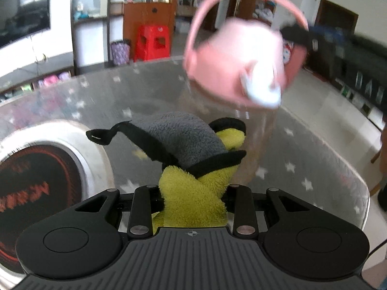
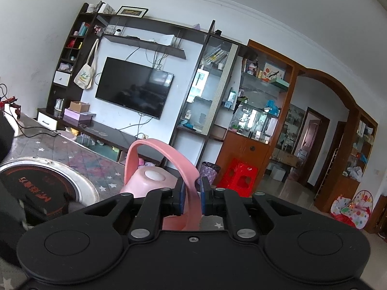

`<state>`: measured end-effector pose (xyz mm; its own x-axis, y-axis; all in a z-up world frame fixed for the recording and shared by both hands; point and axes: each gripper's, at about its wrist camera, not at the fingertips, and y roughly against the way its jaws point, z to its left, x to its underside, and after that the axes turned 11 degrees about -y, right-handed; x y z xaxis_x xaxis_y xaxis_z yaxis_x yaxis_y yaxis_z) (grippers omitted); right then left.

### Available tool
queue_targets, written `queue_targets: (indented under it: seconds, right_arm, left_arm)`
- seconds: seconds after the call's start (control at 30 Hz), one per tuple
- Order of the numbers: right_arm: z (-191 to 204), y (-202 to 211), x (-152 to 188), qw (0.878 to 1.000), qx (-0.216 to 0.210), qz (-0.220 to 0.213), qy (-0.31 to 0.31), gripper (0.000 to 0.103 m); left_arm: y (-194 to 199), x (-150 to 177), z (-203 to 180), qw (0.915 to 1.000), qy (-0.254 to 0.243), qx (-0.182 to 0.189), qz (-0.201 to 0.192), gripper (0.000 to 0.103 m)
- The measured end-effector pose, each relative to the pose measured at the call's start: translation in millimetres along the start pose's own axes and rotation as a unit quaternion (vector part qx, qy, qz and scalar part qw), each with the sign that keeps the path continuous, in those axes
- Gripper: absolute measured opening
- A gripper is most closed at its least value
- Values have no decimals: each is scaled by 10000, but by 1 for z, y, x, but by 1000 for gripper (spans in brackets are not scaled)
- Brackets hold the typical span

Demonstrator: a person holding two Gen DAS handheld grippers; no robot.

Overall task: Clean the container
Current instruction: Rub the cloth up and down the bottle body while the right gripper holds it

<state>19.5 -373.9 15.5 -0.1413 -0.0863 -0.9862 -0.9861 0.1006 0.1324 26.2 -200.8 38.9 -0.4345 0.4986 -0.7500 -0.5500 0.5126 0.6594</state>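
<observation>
While the right gripper (image 2: pixel 192 193) clamps only the pink container's (image 1: pixel 232 60) thin handle (image 2: pixel 186 169) above the table (image 1: pixel 314 145) & the left gripper (image 1: pixel 193 203) pinches the cloth (image 1: pixel 188 145), wiping pressure could swing it loose.

Home living room: wall television (image 2: pixel 134 87), display shelves (image 2: pixel 254 101), red stool (image 2: pixel 238 177).

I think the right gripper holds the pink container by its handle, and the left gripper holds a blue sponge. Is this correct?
Not quite. The left gripper holds no blue sponge: it is shut on a cloth, yellow-green on one side and grey on the other, as the left wrist view shows. The rest is right: the right gripper holds the pink container by its handle.
</observation>
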Motion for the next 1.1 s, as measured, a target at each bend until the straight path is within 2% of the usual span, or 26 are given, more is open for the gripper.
queue_targets:
  seconds: [0.2,0.37,0.5,1.1]
  right_arm:
    - [1,2,-5,10000,-8,-3,-19,13]
    - [-4,6,-4,10000,0,-3,-47,13]
    - [-4,7,-3,10000,38,-3,-63,21]
    - [-18,13,9,9992,49,160,-353,21]
  left_arm:
    - [2,-15,7,9997,-64,-219,-100,32]
    - [-6,-11,2,9998,-121,-177,2,32]
    - [-11,-4,2,9999,-92,-128,69,32]
    - [-47,24,-7,9984,-63,3,554,32]
